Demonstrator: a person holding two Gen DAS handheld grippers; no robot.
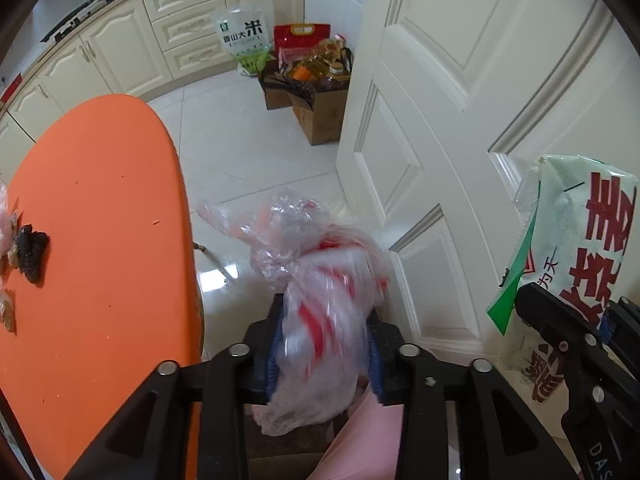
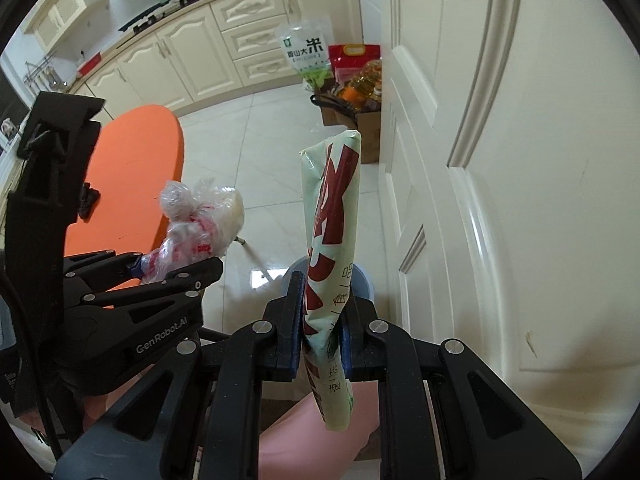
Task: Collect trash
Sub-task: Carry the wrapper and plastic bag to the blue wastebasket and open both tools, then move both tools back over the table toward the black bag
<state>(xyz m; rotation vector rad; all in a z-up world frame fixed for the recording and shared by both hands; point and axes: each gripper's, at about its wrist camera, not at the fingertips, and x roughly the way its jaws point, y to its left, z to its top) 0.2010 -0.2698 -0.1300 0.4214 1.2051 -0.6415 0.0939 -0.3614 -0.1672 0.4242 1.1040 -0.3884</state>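
My left gripper (image 1: 324, 344) is shut on a crumpled clear plastic bag with red print (image 1: 320, 280), held in the air to the right of the orange table (image 1: 100, 220). It also shows in the right wrist view (image 2: 196, 232). My right gripper (image 2: 320, 320) is shut on a pale green food packet with dark red lettering (image 2: 332, 216), held upright near the white door. The packet also shows at the right of the left wrist view (image 1: 576, 256). Dark scraps (image 1: 30, 250) lie on the table's left side.
A white panelled door (image 1: 460, 120) stands close on the right. Cardboard boxes with bottles (image 1: 316, 92) and a rice bag (image 1: 244, 40) stand by cream cabinets (image 1: 120, 48) at the back. A bluish round rim (image 2: 362, 284) shows below the packet. Floor is white tile.
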